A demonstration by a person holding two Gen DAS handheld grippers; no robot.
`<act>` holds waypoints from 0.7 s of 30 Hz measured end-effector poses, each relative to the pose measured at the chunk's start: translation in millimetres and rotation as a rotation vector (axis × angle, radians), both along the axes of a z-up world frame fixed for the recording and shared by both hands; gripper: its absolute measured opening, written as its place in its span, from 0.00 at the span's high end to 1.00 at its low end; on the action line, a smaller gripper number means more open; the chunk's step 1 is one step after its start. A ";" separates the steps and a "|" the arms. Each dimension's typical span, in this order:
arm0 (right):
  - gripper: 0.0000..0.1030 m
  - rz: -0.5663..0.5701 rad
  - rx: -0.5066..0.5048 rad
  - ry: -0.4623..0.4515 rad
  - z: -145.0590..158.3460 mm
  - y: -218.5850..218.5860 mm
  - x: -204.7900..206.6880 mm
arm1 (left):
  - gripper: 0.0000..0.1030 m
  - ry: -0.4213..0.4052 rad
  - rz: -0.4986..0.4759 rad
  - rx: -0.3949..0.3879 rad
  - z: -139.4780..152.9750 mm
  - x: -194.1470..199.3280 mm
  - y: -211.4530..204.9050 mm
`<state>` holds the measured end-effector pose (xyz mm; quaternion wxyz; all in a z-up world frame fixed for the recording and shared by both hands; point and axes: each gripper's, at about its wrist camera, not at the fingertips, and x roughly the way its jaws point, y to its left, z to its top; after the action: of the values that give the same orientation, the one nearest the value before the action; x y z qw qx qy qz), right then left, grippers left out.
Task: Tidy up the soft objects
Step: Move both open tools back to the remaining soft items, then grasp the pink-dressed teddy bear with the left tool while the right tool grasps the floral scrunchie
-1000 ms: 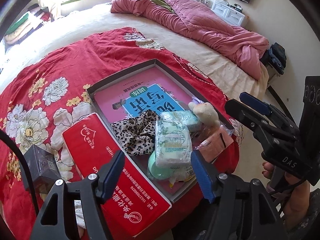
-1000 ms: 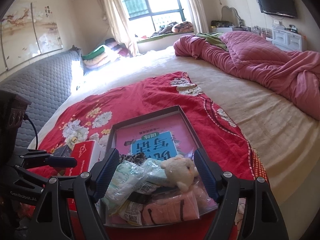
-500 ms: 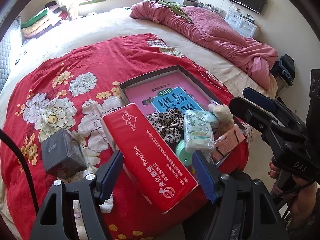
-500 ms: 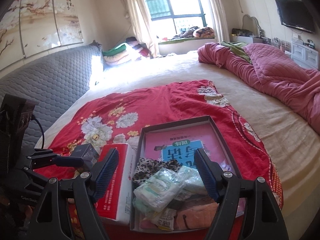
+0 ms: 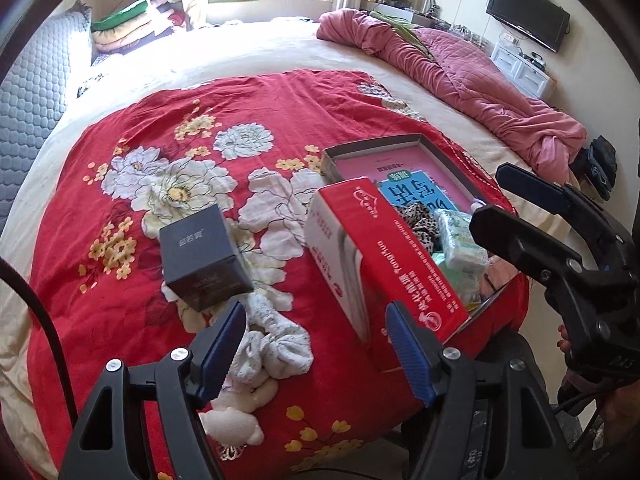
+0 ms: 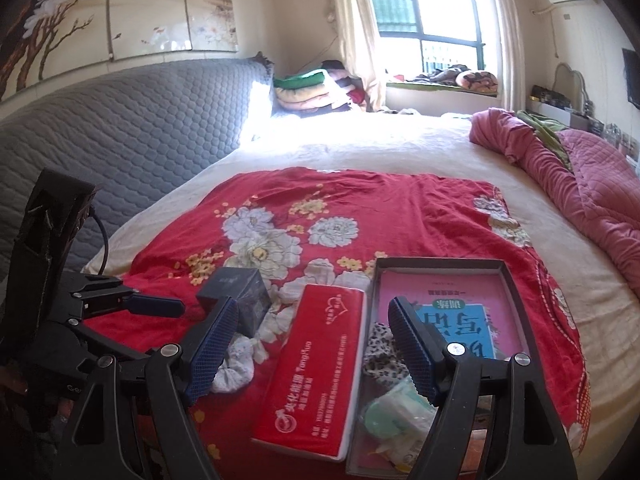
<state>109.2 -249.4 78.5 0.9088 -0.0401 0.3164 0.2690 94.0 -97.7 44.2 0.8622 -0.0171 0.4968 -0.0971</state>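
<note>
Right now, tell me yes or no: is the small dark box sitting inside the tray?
No, the small dark box stands on the red floral blanket, left of the red carton and outside the tray.

**A count of what lies on the bed**

One red tissue box [image 5: 384,256], one dark cube box [image 5: 200,256], one shallow tray [image 6: 440,265], one book [image 6: 460,312] in it, one leopard scrunchie [image 6: 380,354], one white scrunchie [image 5: 276,344], one white plush toy [image 5: 232,420], two grippers.

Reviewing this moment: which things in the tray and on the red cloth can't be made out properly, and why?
- Tray contents: left view, red box hides them; right view, a right gripper finger does.
- White scrunchie: partly behind a left gripper finger.
- Dark box label: too small.
</note>
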 end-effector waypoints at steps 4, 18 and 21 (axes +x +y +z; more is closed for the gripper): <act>0.24 0.059 -0.026 0.008 -5.0 24.2 -4.8 | 0.30 0.018 0.047 -0.006 -8.9 -11.8 25.4; 0.23 0.196 -0.115 0.026 -24.9 77.0 -22.6 | 0.30 0.080 0.191 -0.047 -39.0 -45.1 99.1; 0.23 0.216 -0.139 0.034 -30.7 84.1 -25.9 | 0.27 0.111 0.199 -0.051 -50.7 -49.1 103.6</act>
<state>83.3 -165.3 47.8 0.8641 -0.1323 0.3436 0.3432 44.9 5.8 -6.5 0.8379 -0.0938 0.5372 -0.0227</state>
